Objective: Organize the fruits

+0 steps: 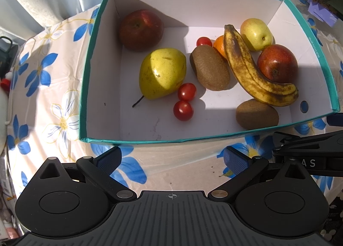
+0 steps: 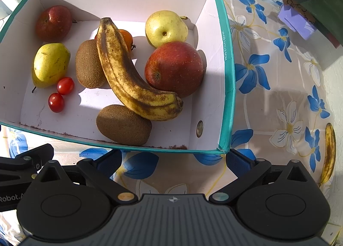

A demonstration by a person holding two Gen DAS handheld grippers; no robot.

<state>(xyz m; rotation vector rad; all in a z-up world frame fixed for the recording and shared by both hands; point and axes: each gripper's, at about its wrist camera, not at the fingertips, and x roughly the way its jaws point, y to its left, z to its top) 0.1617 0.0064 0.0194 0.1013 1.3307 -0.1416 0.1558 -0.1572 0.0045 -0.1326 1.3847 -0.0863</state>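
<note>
While poised before the box (image 1: 310, 38), both grippers' jaws spread wide, nothing between them.

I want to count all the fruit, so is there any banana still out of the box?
Yes, one spotted yellow banana lies outside on the flowered tablecloth, right of the teal-rimmed cardboard box.

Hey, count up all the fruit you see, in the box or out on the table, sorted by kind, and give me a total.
Red apples: 2
Yellow apple: 1
Pear: 1
Kiwis: 2
Bananas: 2, one in the box, one on the table
Cherry tomatoes: 3
Orange: 1
Total: 12
</note>
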